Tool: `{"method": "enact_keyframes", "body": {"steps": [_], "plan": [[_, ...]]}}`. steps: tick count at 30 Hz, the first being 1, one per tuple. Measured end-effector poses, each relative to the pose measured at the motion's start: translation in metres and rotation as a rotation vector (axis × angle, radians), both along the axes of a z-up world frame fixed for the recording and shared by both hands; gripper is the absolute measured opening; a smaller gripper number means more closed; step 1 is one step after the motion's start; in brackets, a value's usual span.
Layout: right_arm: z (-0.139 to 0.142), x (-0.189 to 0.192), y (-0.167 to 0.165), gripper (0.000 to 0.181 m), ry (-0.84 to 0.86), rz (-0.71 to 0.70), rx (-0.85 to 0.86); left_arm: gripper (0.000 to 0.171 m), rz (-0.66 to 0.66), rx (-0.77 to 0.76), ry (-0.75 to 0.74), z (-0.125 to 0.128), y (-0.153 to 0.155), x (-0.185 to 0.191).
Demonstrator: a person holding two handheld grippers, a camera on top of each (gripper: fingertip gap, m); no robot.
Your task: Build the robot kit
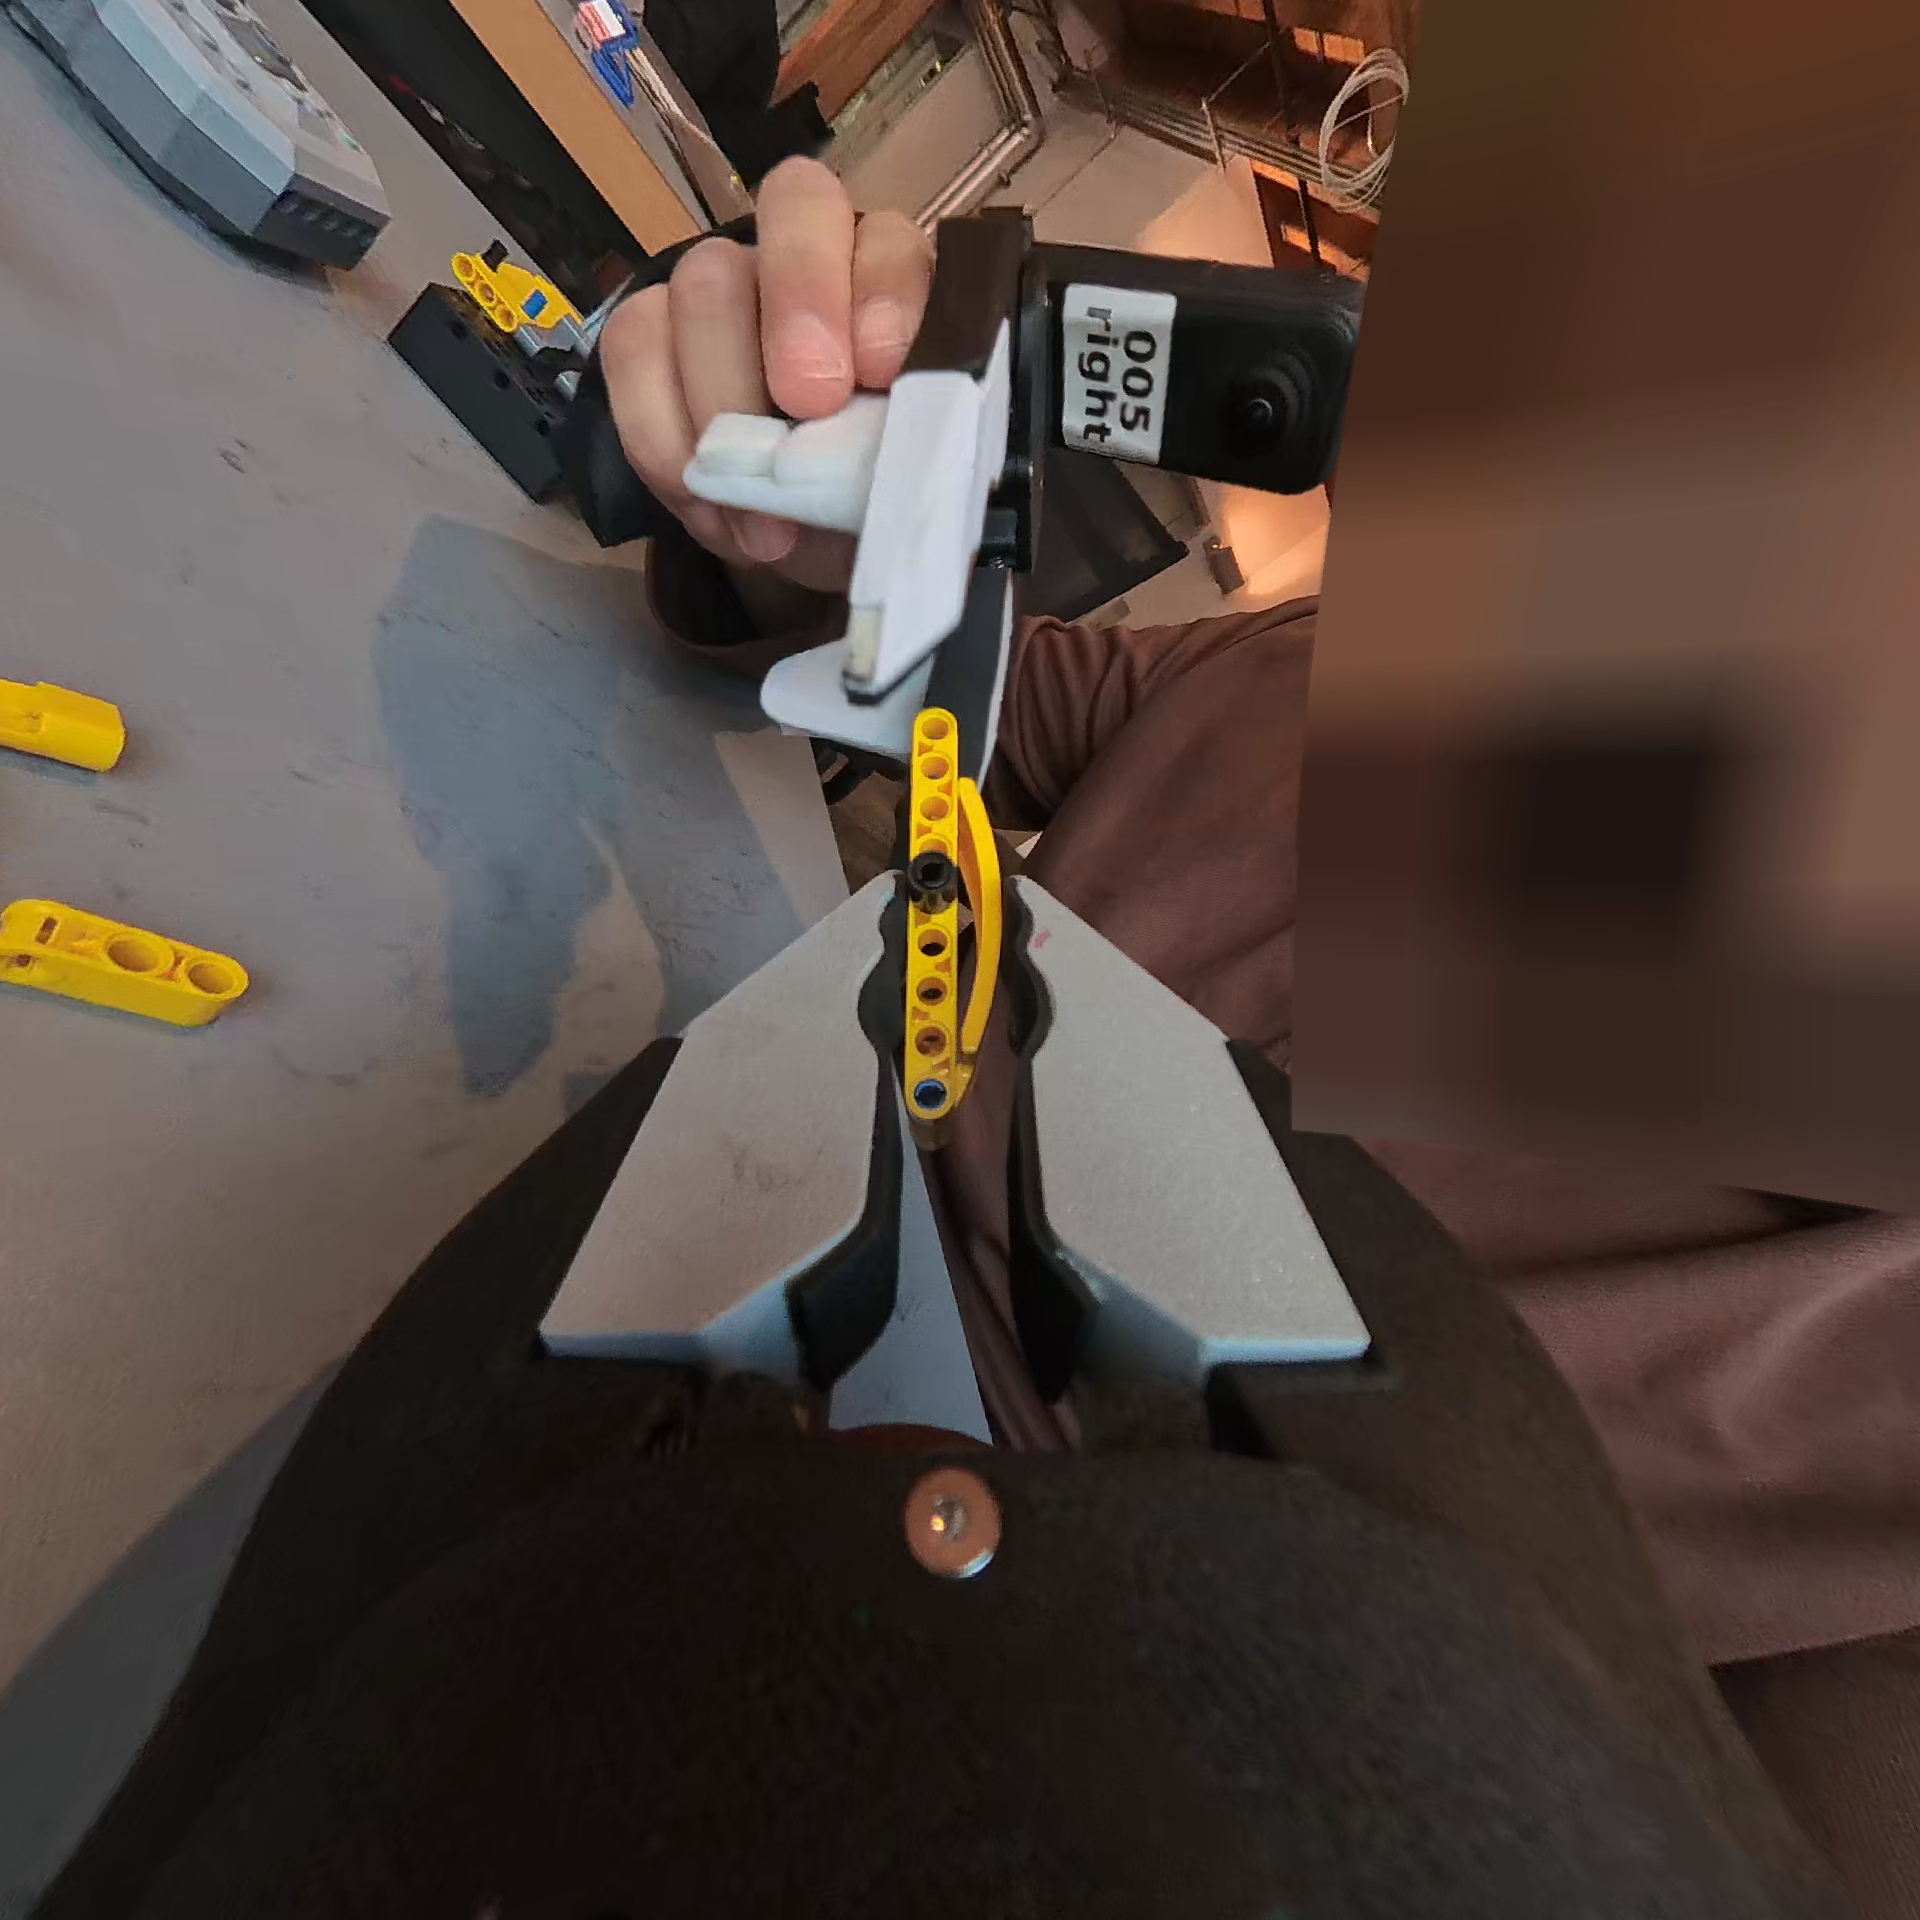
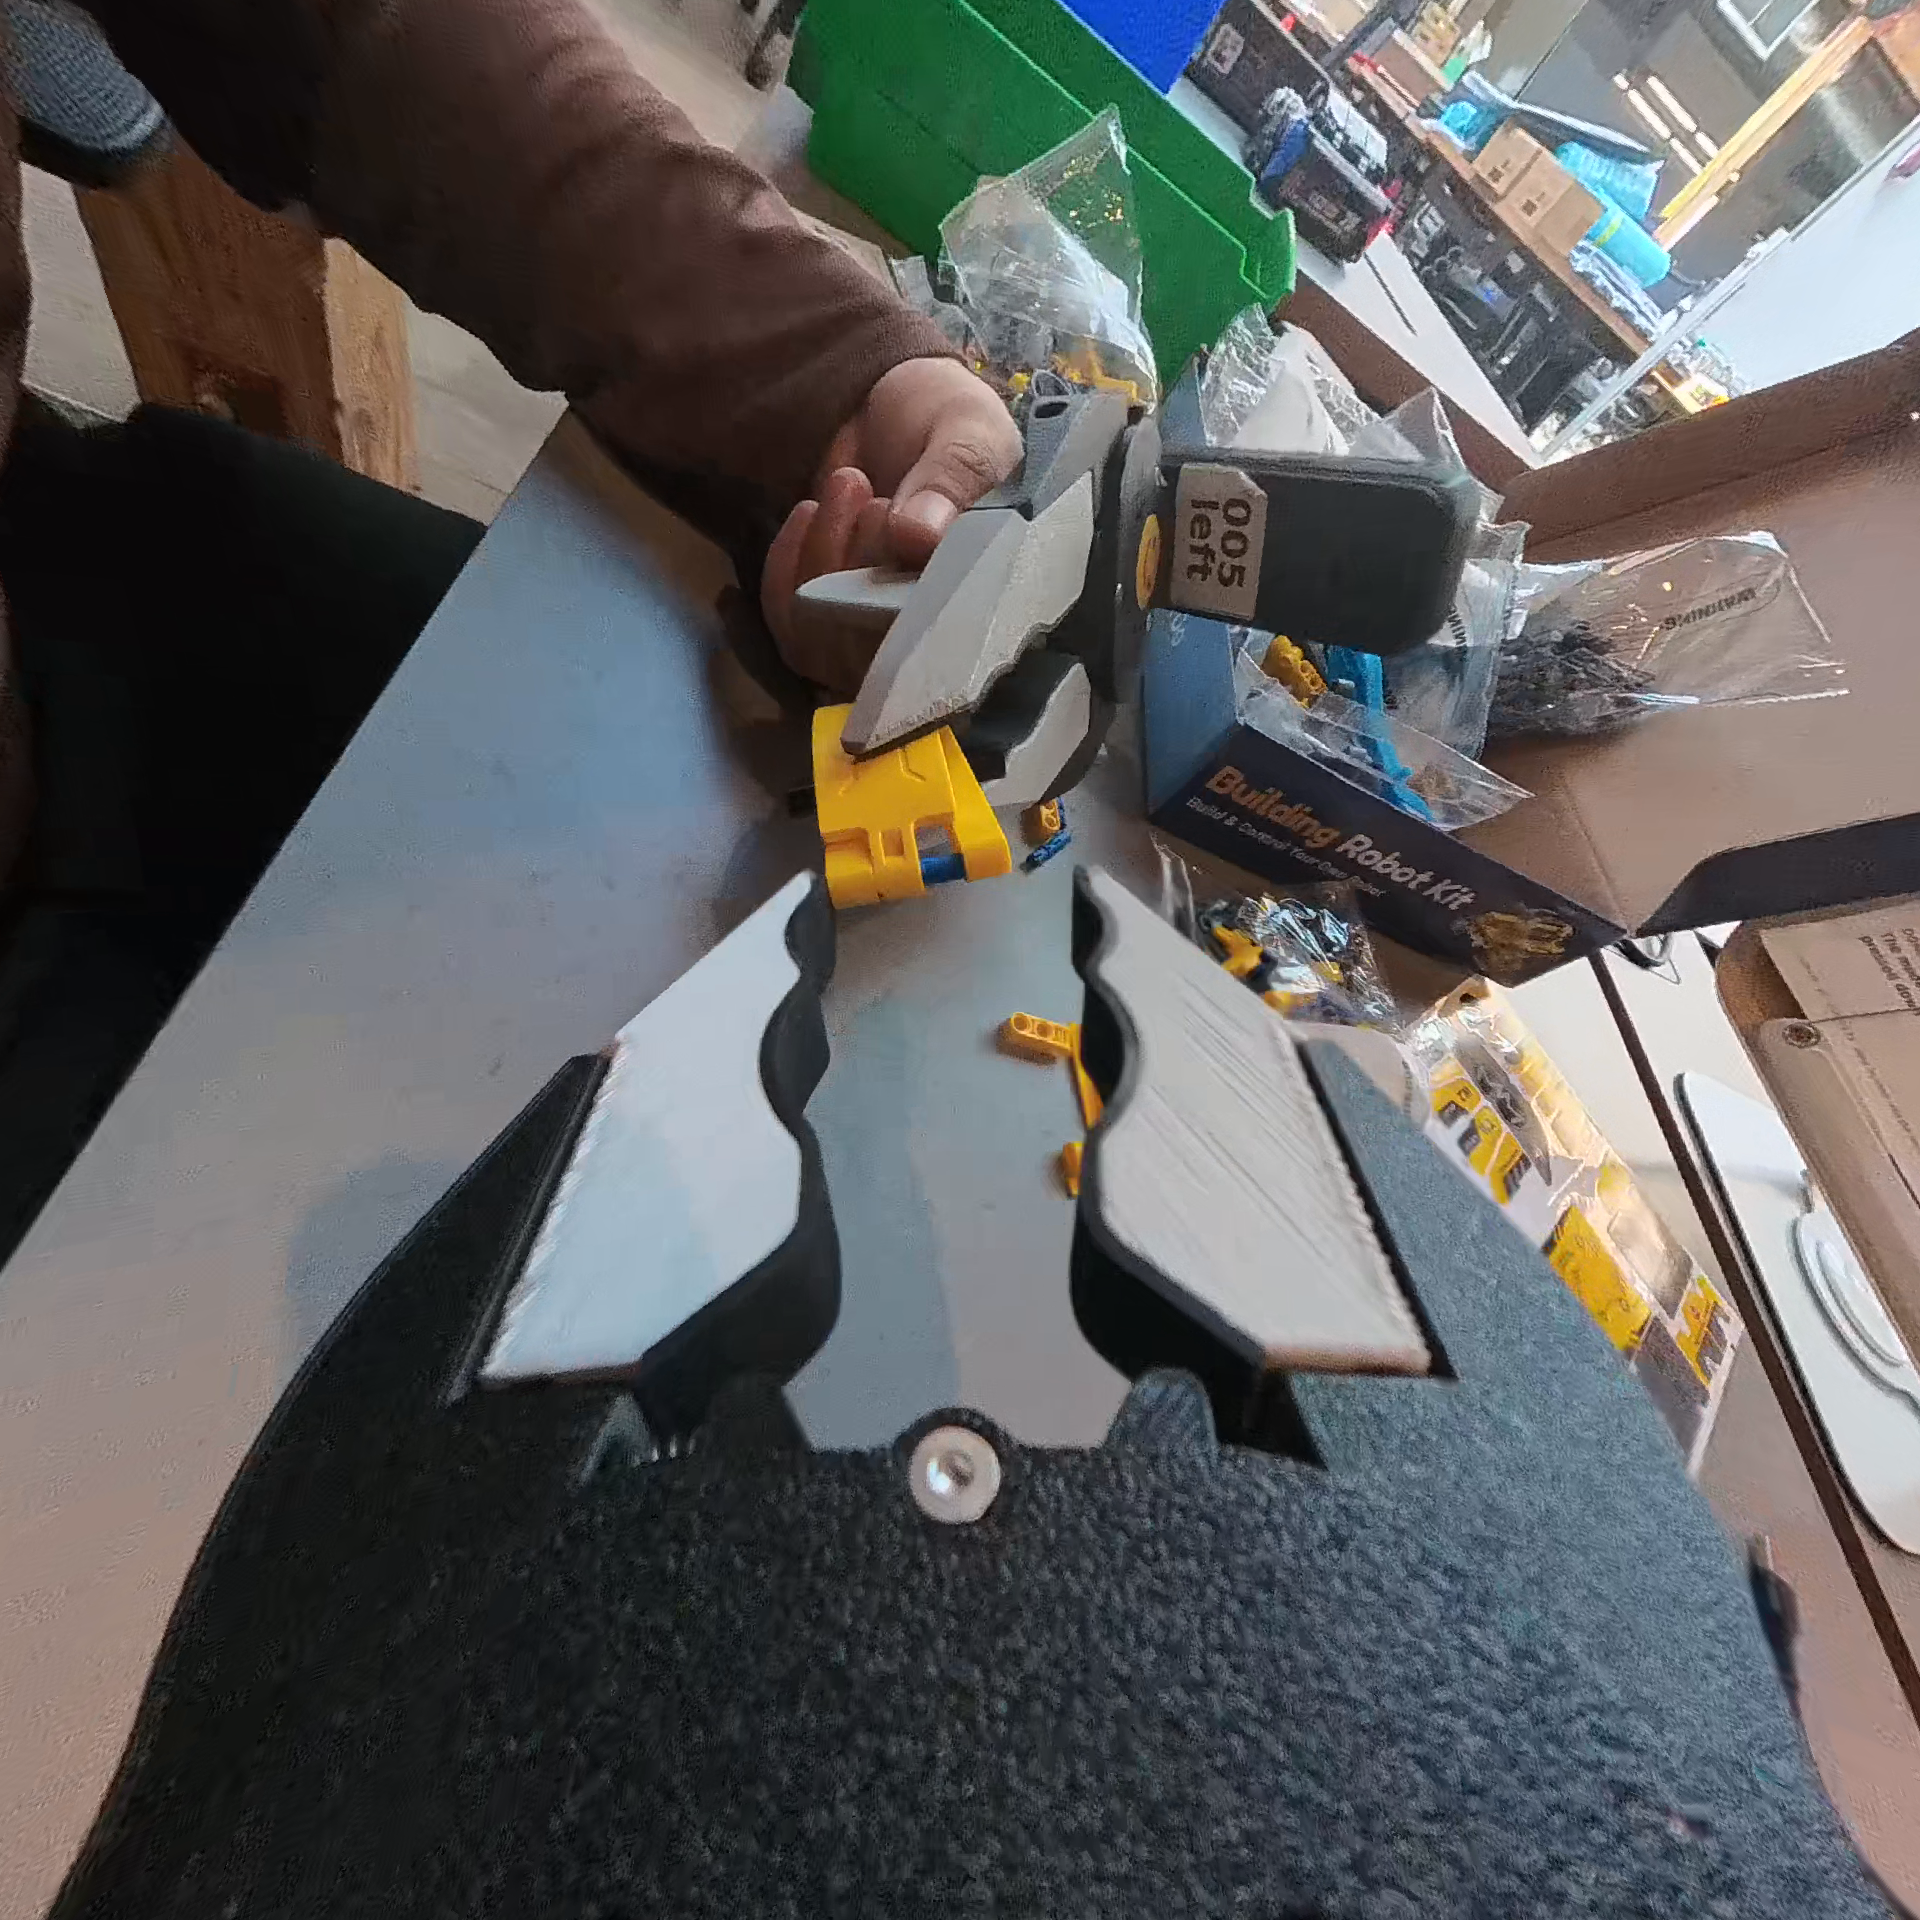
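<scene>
My left gripper [image 1: 951, 904] is shut on a yellow toy-brick assembly [image 1: 932, 966], a holed beam with a curved panel and a black pin, held above the grey table's [image 1: 312, 644] edge. In the right wrist view the left gripper [image 2: 945, 769] grips the same yellow assembly [image 2: 904, 821], which shows there as a flat panel with blue pins. My right gripper [image 2: 945, 904] is open and empty, its jaws wide apart just short of that assembly. In the left wrist view the right gripper [image 1: 914, 696], held by a hand [image 1: 769, 343], hovers right beyond the beam's far end.
Two loose yellow pieces [image 1: 62, 722] [image 1: 125, 961], a black block with yellow parts [image 1: 488, 364] and a grey device [image 1: 229, 135] lie on the table. A kit box [image 2: 1351, 831], bags of parts [image 2: 1049, 260], green bins [image 2: 987, 135], a cardboard box [image 2: 1714, 623] and small yellow pieces [image 2: 1039, 1034] crowd the right.
</scene>
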State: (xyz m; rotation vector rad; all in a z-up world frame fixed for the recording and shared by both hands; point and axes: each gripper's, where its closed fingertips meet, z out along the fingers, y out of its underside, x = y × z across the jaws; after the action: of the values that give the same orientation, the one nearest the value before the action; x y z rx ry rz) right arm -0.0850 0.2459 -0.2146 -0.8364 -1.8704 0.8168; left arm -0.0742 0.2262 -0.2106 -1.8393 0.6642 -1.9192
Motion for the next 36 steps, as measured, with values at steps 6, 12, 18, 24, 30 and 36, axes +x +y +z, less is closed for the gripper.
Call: {"method": "enact_keyframes", "body": {"steps": [6, 12, 18, 24, 30, 36], "plan": [[0.000, -0.002, -0.010, 0.034, -0.006, 0.042, 0.039, 0.013, 0.003, 0.007, 0.007, -0.001, 0.000, 0.000], [0.000, -0.006, -0.005, 0.033, -0.019, -0.020, 0.057, 0.013, 0.049, 0.025, -0.009, 0.002, 0.006, -0.006], [0.004, -0.007, -0.002, 0.033, -0.010, -0.080, 0.033, 0.013, 0.105, 0.075, -0.027, 0.007, 0.009, -0.007], [0.008, -0.014, 0.008, 0.033, -0.013, -0.152, -0.007, 0.013, 0.176, 0.025, -0.096, 0.014, 0.023, -0.014], [0.023, -0.014, 0.049, 0.000, 0.054, -0.242, -0.450, 0.012, 0.480, 0.391, -0.118, 0.052, 0.056, -0.041], [0.045, -0.011, 0.050, 0.021, 0.131, -0.116, -0.935, 0.013, 0.655, 0.448, -0.226, 0.067, 0.070, -0.035]]}}
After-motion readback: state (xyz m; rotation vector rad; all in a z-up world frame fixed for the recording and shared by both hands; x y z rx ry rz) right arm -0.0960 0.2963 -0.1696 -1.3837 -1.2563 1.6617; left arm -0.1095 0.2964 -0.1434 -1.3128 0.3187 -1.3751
